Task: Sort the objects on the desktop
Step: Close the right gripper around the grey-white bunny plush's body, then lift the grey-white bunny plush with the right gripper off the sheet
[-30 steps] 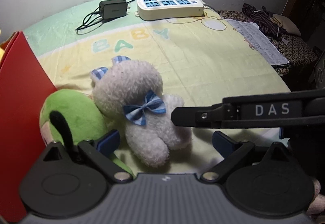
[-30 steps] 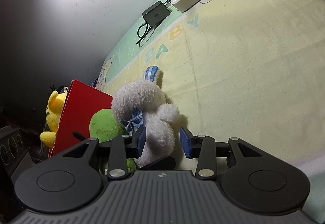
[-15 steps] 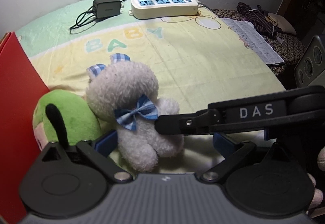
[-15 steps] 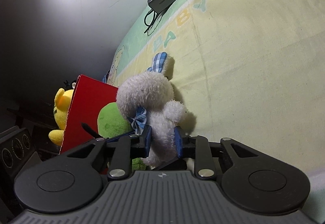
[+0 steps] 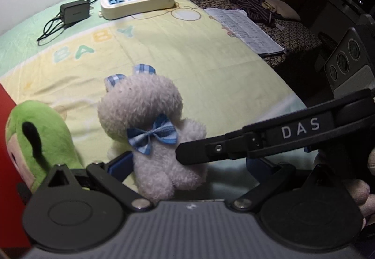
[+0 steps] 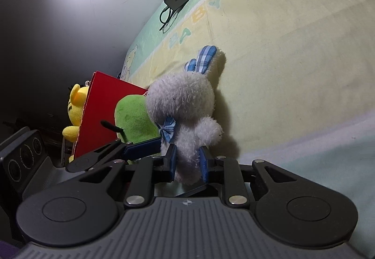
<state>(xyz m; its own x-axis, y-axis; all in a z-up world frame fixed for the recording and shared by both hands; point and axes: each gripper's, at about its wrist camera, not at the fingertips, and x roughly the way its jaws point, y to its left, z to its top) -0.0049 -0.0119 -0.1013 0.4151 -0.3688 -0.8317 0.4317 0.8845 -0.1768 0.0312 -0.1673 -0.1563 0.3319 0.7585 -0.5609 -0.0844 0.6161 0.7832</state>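
Since the earlier frame, the right gripper has narrowed its jaws, now clamped on the lower body of the white plush rabbit. Left gripper: jaws wide apart, flanking the rabbit's legs without pressing. Left of both jaws, a green plush leans against a red box.

A home bedroom: "BABY" printed sheet, plush toys, power strip, clothes
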